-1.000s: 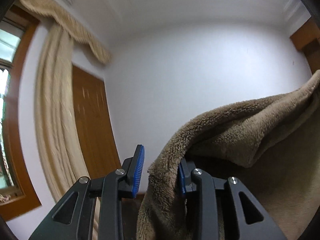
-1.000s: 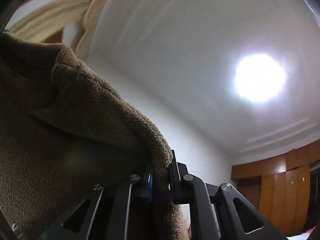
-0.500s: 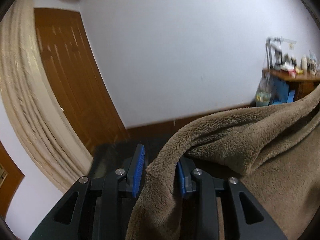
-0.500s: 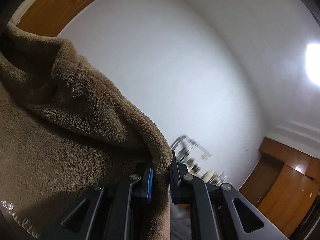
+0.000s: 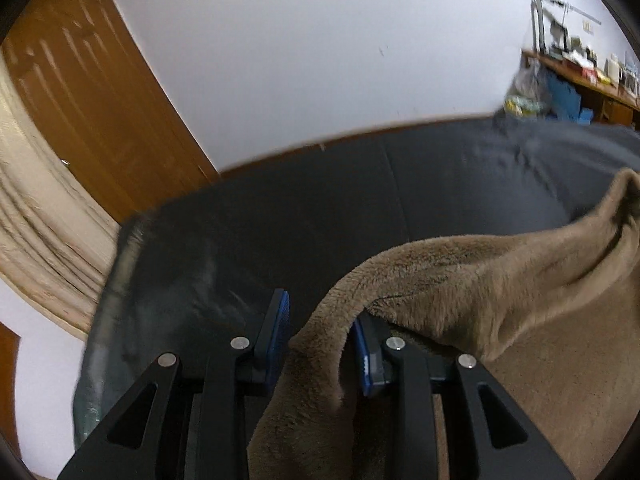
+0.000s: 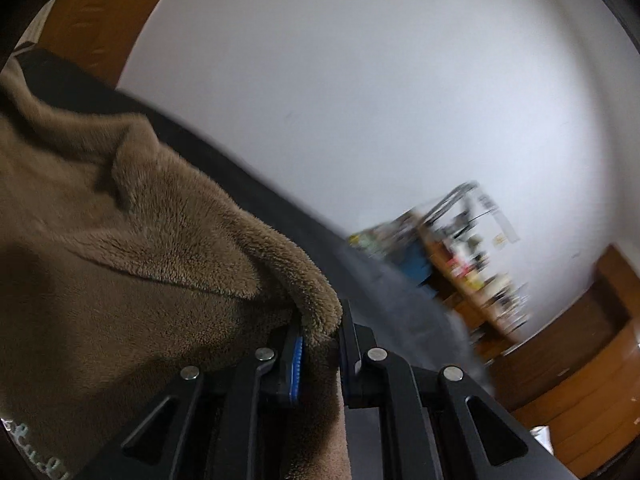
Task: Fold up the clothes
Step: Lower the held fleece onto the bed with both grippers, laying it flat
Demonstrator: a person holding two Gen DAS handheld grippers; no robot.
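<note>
A big dark bed cover (image 5: 400, 208) fills the middle of the left view. The fuzzy brown garment (image 5: 500, 300) hangs over it, from 3 o'clock down to 6 o'clock. The left gripper (image 5: 320, 328) is clamped on a fold of it. The right gripper (image 6: 320, 340) pinches its edge tight too.

Dim even light, motion blur, fisheye warping

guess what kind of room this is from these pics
Most likely a bedroom in a home. A beige curtain hangs beside a wooden door, a dark bed-like surface stretches ahead, and a cluttered wooden desk stands against the white wall.
</note>
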